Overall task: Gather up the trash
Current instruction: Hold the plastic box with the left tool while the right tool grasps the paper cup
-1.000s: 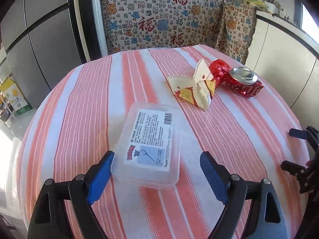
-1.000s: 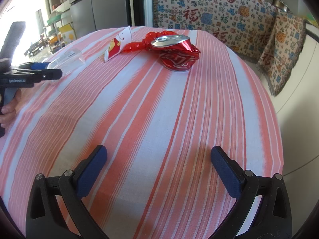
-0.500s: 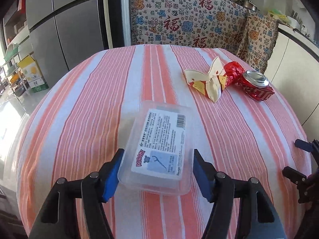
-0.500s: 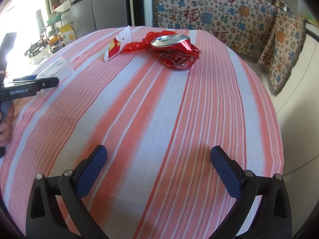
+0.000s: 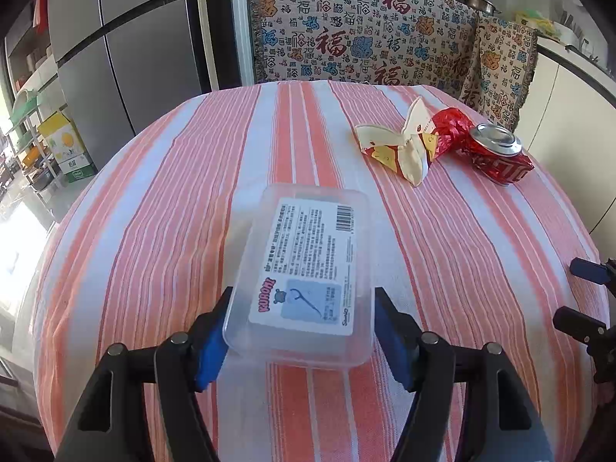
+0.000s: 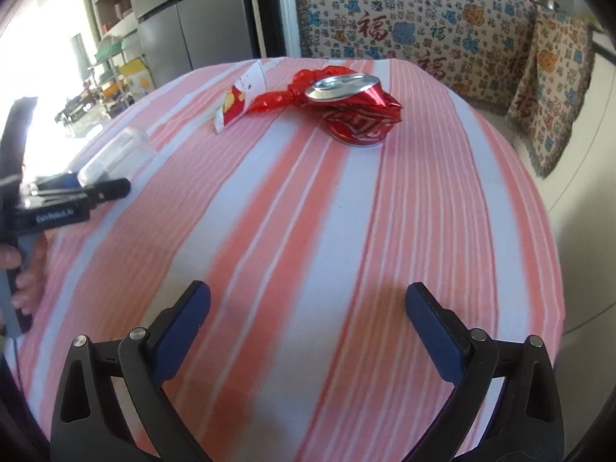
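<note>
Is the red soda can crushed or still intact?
Crushed. The red can is squashed short, its sides crumpled and its silver top tilted.

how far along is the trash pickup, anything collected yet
Nothing looks collected yet: all three pieces sit on the striped tablecloth. In hand: the left tool has its blue pads on both sides of the clear plastic box, apparently pressing its walls. Left: the paper wrapper and the crushed red can. The right tool is open over bare cloth.

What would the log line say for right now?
task: collect trash | left gripper: shut on box | right gripper: open, holds nothing | can, wrapper: on table
</note>
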The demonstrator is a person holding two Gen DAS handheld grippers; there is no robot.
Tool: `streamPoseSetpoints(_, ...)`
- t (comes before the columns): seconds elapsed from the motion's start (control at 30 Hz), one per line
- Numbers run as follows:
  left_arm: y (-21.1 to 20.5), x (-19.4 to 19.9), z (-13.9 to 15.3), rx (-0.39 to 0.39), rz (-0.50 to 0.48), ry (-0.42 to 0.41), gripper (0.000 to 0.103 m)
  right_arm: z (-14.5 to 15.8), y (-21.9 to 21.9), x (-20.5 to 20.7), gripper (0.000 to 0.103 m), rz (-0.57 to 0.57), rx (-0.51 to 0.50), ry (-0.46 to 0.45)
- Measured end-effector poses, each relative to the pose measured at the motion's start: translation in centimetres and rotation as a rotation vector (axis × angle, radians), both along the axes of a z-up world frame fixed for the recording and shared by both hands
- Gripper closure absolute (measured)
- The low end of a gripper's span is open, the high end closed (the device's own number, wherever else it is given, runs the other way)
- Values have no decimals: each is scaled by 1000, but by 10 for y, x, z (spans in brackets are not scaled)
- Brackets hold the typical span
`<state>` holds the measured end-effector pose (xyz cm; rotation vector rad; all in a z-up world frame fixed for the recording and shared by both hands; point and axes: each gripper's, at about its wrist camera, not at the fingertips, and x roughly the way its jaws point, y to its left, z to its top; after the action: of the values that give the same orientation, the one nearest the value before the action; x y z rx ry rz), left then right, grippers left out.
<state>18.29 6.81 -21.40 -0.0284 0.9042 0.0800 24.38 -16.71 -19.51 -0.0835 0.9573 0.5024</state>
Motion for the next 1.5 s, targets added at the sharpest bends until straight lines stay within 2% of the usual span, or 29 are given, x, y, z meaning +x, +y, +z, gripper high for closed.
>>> streamPoseSetpoints(0.07, 1, 0, 0, -1, 0, 0, 33, 6, 21, 14, 20, 21, 32, 3)
streamPoseSetpoints(0.13, 2, 0, 0, -3, 0, -1, 33, 13, 46, 32, 25, 42, 61, -10)
streamPoseSetpoints(0.23, 2, 0, 0, -3, 0, 0, 33, 17, 80, 67, 36, 46, 128, 18)
streamPoseSetpoints(0.27, 2, 0, 0, -3, 0, 0, 33, 17, 89, 77, 41, 34, 135, 25)
streamPoseSetpoints(0.4, 4, 1, 0, -5, 0, 0, 32, 13, 120, 111, 50, -19, 120, 30)
streamPoseSetpoints(0.43, 4, 1, 0, -6, 0, 0, 32, 11, 123, 117, 58, -30, 122, 37)
streamPoseSetpoints(0.47, 5, 1, 0, -6, 0, 0, 32, 9, 124, 122, 76, -38, 122, 45)
streamPoseSetpoints(0.53, 5, 1, 0, -7, 0, 0, 32, 6, 124, 124, 93, -52, 116, 48)
streamPoseSetpoints(0.67, 6, 2, 0, -8, 0, 0, 32, 16, 109, 101, 93, 4, 101, 16)
streamPoseSetpoints(0.83, 7, 2, 1, -7, 0, 1, 32, 26, 72, 50, 93, 61, 52, -7)
streamPoseSetpoints(1.03, 8, 2, 1, -14, -7, 8, 32, 18, 30, -10, 93, 68, 3, -19)
streamPoseSetpoints(1.17, 7, 2, 1, -14, -6, 8, 32, 10, 17, -25, 90, 56, 0, -12)
streamPoseSetpoints(1.2, 8, 2, 1, -14, -6, 8, 32, 9, 15, -24, 87, 50, 6, -10)
streamPoseSetpoints(1.27, 8, 2, 2, -14, -6, 9, 32, 7, 11, -24, 62, 41, 17, -1)
streamPoseSetpoints(1.33, 9, 3, 2, -14, -7, 9, 32, 6, 10, -23, 52, 38, 23, 7)
streamPoseSetpoints(1.5, 9, 3, 2, -15, -7, 9, 32, 8, 10, -23, 50, 35, 26, 19)
